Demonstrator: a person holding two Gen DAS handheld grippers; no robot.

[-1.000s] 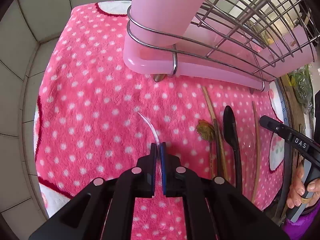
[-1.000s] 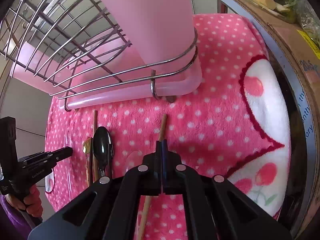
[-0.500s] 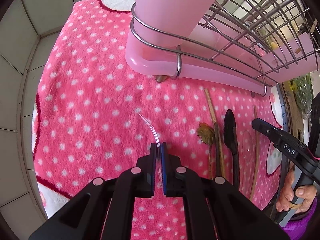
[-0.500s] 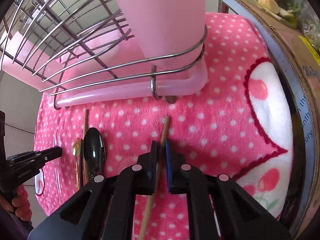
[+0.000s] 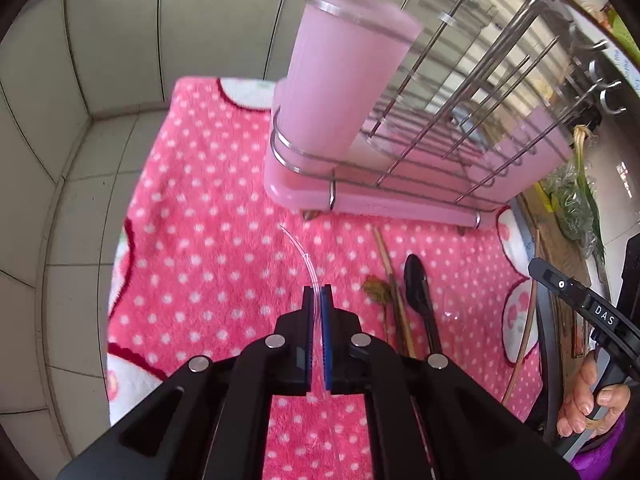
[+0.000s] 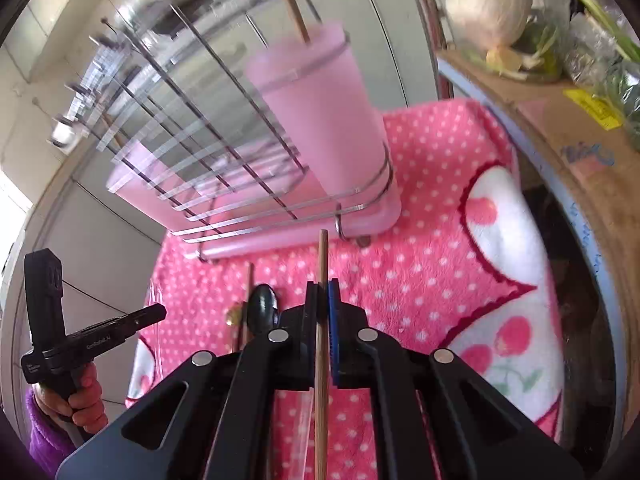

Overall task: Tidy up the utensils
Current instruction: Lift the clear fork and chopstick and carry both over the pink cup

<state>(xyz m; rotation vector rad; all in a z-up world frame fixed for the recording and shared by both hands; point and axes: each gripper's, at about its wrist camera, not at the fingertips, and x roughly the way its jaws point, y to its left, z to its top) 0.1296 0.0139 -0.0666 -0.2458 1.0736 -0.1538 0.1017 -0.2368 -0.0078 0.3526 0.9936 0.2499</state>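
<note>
A wooden chopstick (image 6: 321,300) is clamped between the closed jaws of the right gripper (image 6: 322,292), which closed on it a moment ago; its tip points toward the dish rack (image 6: 248,184). The left gripper (image 5: 316,300) is pinched shut on a thin clear plastic utensil (image 5: 301,252), held above the pink dotted towel (image 5: 208,248). A black spoon (image 5: 416,280) and more chopsticks lie on the towel in front of the rack. The tall pink holder (image 5: 340,80) at the rack's end already has one stick in it. Likely best: raise each piece above the rim, stand it upright, then release.
</note>
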